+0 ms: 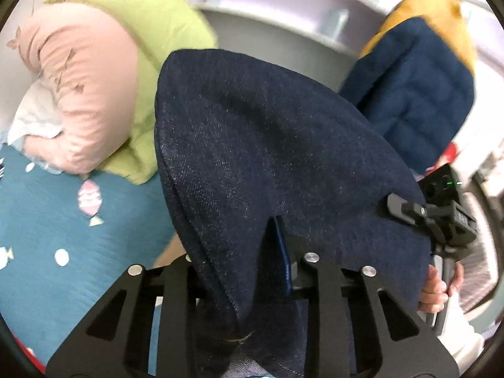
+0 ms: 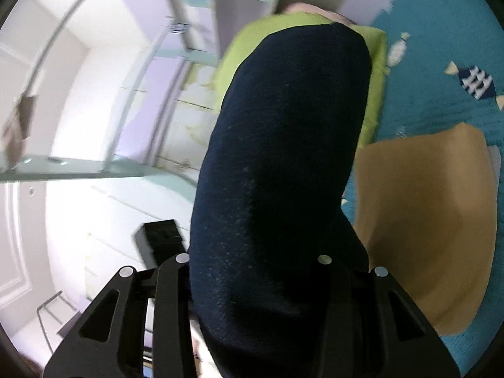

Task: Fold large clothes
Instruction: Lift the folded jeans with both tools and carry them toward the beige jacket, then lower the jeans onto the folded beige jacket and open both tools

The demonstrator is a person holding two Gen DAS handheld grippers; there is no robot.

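Denim garment (image 1: 267, 145) hangs bunched between both tongs, left tongs (image 1: 249, 271) and right tongs (image 2: 252, 264) each clamping it.

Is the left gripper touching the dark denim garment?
Touching: in the left wrist view the dark denim garment passes between the left gripper's fingers and drapes over them.

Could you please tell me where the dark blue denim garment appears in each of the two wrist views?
Left wrist view: the dark blue denim garment fills the centre, rising from between the left gripper's jaws.
Right wrist view: the garment stands as a tall dark column in the centre, rising from between the right gripper's jaws.
Shared landmark: the lime green padded bedding behind the garment.
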